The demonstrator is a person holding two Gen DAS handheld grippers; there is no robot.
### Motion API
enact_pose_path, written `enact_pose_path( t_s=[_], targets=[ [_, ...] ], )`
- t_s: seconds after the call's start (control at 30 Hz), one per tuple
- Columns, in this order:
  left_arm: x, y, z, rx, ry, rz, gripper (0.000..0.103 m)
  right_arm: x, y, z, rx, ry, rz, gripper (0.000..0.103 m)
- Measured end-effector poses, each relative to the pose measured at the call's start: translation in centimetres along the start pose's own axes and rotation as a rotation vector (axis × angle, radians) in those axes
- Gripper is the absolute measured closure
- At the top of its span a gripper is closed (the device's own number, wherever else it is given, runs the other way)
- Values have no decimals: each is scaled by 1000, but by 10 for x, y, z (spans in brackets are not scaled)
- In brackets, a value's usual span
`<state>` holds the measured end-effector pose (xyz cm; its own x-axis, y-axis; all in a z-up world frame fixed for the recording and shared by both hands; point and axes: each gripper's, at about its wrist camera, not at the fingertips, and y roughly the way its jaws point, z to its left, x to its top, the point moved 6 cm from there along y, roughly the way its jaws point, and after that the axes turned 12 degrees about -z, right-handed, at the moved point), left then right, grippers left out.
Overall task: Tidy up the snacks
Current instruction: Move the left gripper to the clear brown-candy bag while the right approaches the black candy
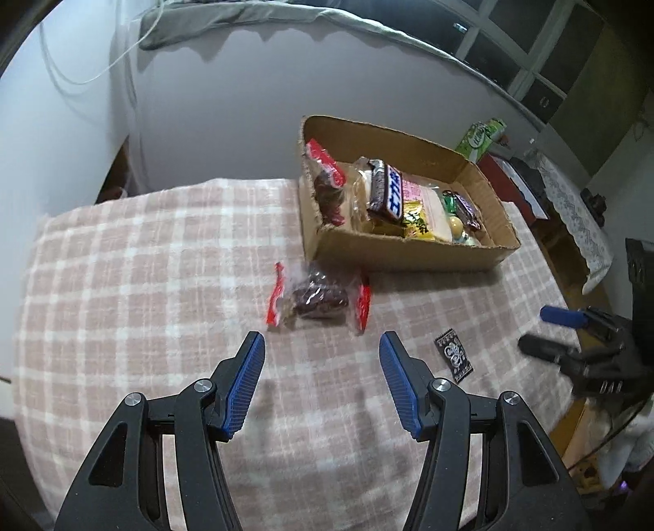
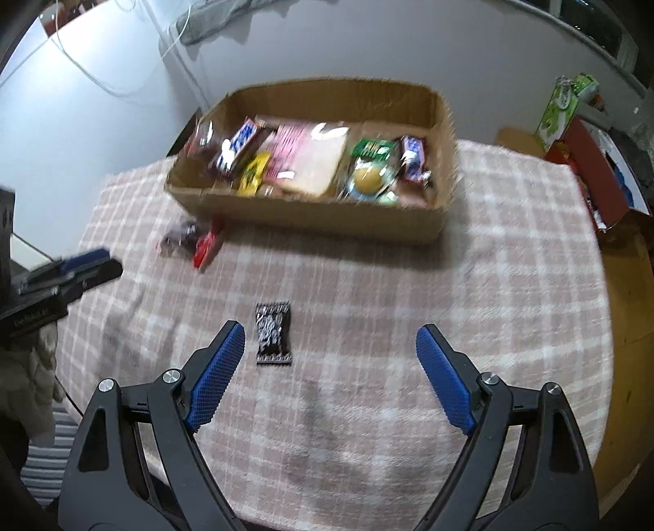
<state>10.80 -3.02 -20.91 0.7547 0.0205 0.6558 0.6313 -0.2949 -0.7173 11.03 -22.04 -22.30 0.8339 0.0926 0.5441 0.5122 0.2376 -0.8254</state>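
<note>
Both claws hang open and empty: left claw (image 1: 322, 343) just short of a red-ended snack packet (image 1: 316, 300), right claw (image 2: 330, 337) beside a black sachet (image 2: 273, 333) on the checked surface (image 2: 408, 306).

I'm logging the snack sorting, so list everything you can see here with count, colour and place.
cardboard box: one, brown, far side of the tablecloth, open top, packed with snacks
snacks in the box: several, mixed colours, exact count unclear
red-ended clear packet: one, dark snack inside, on the cloth just in front of the box
black patterned packet: one, black and white, flat on the cloth
checked tablecloth: one, pink and white, covering the table
green carton: one, green, beyond the table to the right
grey cloth: one, draped at the top against the wall
left gripper: black with blue pads, open, empty
right gripper: black with blue pads, open, empty
</note>
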Motion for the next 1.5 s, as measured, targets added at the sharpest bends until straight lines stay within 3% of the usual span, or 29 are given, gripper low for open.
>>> enact_pose_path(
  t_s=[0.23,0.4,0.43,0.57,0.87,1.23,1.37,1.5],
  targets=[
    [23,20,3,-86,58,10,45,-4,3,11,30,-3,6,15],
    [37,32,10,-79,155,20,46,-5,2,7,28,11,11,15],
    [39,33,13,-69,162,16,46,-5,3,6,29,16,15,19],
    [39,50,39,-14,88,66,68,-8,3,1,24,21,30,24],
    [33,84,38,-53,103,141,75,-11,-3,-4,-7,7,36,24],
    [-10,59,20,-111,178,199,76,-14,-7,-5,-7,14,39,24],
    [-14,42,27,-59,120,161,76,-13,-4,-5,3,19,39,24],
    [-13,24,21,-106,71,129,76,-14,-3,-4,15,17,44,24]
  ],
)
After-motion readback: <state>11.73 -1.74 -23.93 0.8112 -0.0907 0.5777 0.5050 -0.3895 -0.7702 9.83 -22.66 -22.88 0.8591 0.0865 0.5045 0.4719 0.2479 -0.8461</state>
